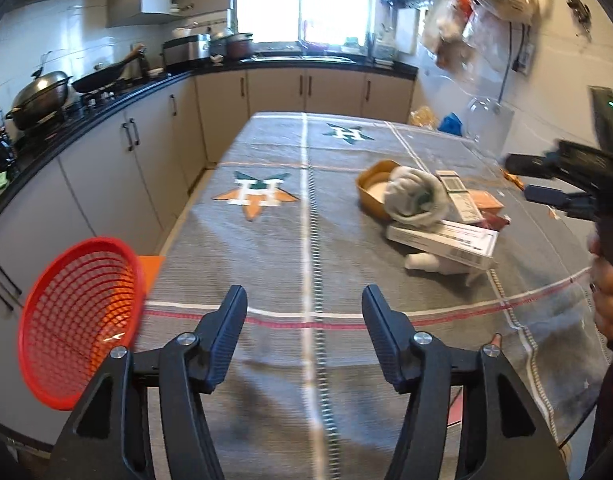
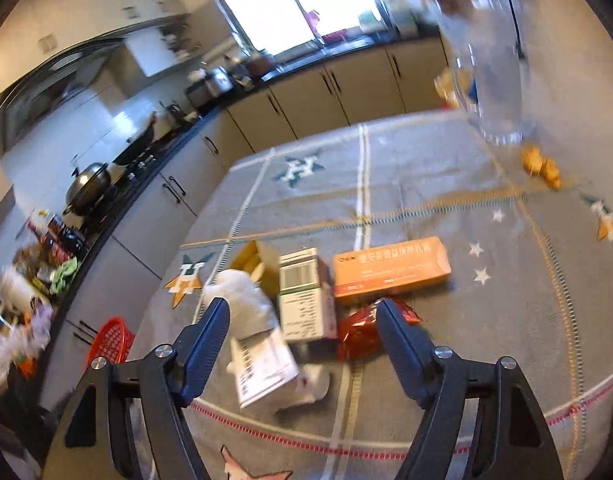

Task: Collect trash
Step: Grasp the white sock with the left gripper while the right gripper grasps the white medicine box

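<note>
1. Left wrist view: the left gripper point(image 1: 304, 312) is spread wide, empty, above the tablecloth point(image 1: 266, 248).
2. The right gripper point(image 2: 302, 320) is also wide, holding nothing, over the trash pile point(image 2: 306, 300).
3. Three cartons point(image 2: 302, 296), one red wrapper point(image 2: 358, 332), crumpled tissue point(image 2: 246, 300).
4. One red basket point(image 1: 78, 320) at the near left, contents indiscernible.

Grey tablecloth point(image 2: 446, 184) with white, red and orange stripes and orange-green star motifs; red mesh basket point(image 1: 80, 322); orange box point(image 2: 390, 270); white box point(image 2: 302, 296) with black print; shiny red wrapper point(image 2: 358, 332); beige cabinets point(image 1: 306, 90).
</note>
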The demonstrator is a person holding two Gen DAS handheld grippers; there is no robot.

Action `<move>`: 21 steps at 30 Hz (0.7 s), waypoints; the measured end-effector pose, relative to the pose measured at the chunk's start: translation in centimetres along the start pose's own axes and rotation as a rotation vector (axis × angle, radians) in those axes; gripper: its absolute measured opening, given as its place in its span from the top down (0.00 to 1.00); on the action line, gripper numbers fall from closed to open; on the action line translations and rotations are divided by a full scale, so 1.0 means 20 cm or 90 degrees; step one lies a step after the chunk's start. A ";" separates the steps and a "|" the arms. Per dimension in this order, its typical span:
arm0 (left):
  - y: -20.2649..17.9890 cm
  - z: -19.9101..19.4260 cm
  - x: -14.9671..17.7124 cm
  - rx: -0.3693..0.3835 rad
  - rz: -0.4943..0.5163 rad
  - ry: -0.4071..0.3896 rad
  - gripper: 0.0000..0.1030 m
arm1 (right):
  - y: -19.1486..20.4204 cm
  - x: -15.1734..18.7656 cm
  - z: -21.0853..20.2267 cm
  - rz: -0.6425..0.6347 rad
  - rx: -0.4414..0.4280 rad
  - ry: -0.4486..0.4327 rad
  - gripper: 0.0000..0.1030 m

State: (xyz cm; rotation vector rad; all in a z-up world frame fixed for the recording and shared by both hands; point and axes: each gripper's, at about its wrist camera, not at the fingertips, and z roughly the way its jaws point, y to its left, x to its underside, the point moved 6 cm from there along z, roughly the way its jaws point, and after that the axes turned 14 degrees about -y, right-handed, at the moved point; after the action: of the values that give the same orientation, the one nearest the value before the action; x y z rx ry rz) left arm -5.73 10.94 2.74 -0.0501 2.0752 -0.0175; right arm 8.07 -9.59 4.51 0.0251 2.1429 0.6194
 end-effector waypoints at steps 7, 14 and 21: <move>-0.07 0.09 -0.05 0.020 -0.012 0.025 0.39 | 0.05 0.03 0.28 -0.034 0.036 0.073 0.29; -0.11 0.13 -0.11 0.022 -0.020 0.029 0.32 | 0.05 0.12 0.41 -0.116 0.063 0.106 0.50; -0.24 0.21 -0.23 0.045 -0.045 0.033 0.23 | -0.01 0.09 0.36 -0.085 0.019 0.087 0.61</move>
State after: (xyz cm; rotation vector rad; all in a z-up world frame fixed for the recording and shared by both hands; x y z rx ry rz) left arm 0.30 6.47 4.94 -0.0808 2.1214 -0.1359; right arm 12.48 -6.35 -0.49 -0.1466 2.2636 0.5236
